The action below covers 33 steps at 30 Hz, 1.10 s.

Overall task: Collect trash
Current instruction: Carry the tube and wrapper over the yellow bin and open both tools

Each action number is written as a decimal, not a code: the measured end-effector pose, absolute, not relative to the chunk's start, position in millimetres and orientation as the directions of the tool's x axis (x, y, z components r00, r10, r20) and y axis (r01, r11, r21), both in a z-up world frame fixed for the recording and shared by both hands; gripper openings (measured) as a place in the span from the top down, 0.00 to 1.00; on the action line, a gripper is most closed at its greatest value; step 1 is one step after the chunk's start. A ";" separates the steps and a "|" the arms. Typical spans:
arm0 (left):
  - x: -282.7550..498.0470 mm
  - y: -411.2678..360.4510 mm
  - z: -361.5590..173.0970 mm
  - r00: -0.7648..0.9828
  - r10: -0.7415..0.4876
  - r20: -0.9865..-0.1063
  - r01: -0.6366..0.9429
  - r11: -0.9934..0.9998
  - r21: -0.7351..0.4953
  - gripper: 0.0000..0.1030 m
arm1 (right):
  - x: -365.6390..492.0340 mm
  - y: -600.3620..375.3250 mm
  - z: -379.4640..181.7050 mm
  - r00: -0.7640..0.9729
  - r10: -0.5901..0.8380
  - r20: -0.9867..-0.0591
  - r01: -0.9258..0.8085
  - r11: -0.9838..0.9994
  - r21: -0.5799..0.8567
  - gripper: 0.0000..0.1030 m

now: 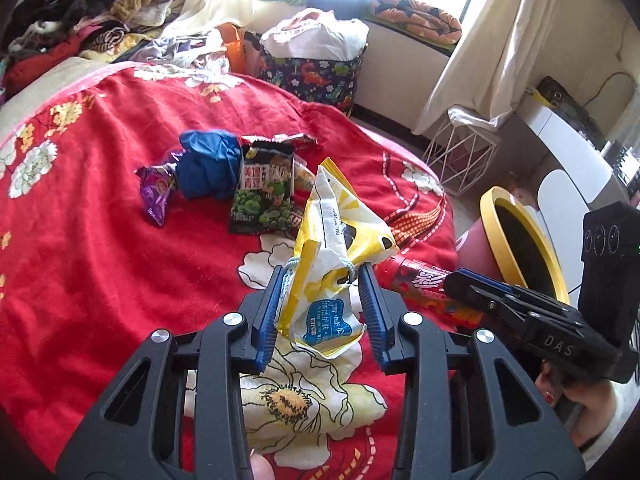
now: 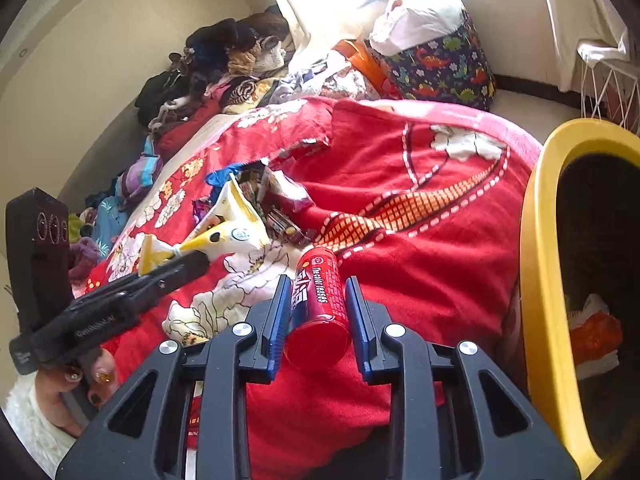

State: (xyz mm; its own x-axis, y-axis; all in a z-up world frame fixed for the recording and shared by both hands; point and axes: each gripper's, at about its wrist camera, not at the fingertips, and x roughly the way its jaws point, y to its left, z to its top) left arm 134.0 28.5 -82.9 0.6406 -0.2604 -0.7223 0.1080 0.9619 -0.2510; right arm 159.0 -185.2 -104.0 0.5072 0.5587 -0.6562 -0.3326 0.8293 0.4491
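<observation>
left gripper (image 1: 320, 280) jaws bracket a crumpled yellow and white wipes packet (image 1: 336, 248) on the red floral blanket (image 1: 100, 260), the blue pads at its sides, though a firm pinch cannot be told. right gripper (image 2: 316, 292) jaws are spread on either side of a red can (image 2: 318, 312) lying on the same blanket, with gaps visible at both pads. further wrappers, a green pea packet (image 1: 264, 196), a blue bag (image 1: 208, 164) and a purple wrapper (image 1: 156, 192), lie beyond, and a yellow-rimmed bin (image 2: 540, 280) stands just beside the bed.
</observation>
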 end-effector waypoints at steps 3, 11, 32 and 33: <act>132.9 31.3 -74.0 0.656 -0.266 -0.706 0.101 0.958 -0.267 0.71 | 154.6 -186.3 -90.7 0.545 0.566 -0.619 -0.367 0.825 0.430 0.74; 131.2 14.4 -53.0 0.680 -0.298 -0.670 0.145 0.951 -0.274 0.71 | 148.9 -213.2 -55.4 0.646 0.537 -0.543 -0.368 0.842 0.395 0.74; 128.4 -75.4 -37.5 0.633 -0.404 -0.660 0.339 0.912 -0.233 0.71 | 138.4 -347.0 -32.5 0.812 0.348 -0.468 -0.128 0.890 0.438 0.74; 128.3 -78.3 -37.0 0.630 -0.408 -0.661 0.346 0.909 -0.232 0.71 | 138.3 -351.1 -32.7 0.815 0.340 -0.469 -0.119 0.891 0.438 0.74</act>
State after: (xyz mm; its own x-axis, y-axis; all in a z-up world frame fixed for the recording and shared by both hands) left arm 128.3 -78.3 -37.0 0.6299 -0.4082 -0.6608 0.3462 0.9091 -0.2316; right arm 138.3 -351.1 -32.7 0.8154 0.3395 -0.4689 -0.1189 0.8909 0.4384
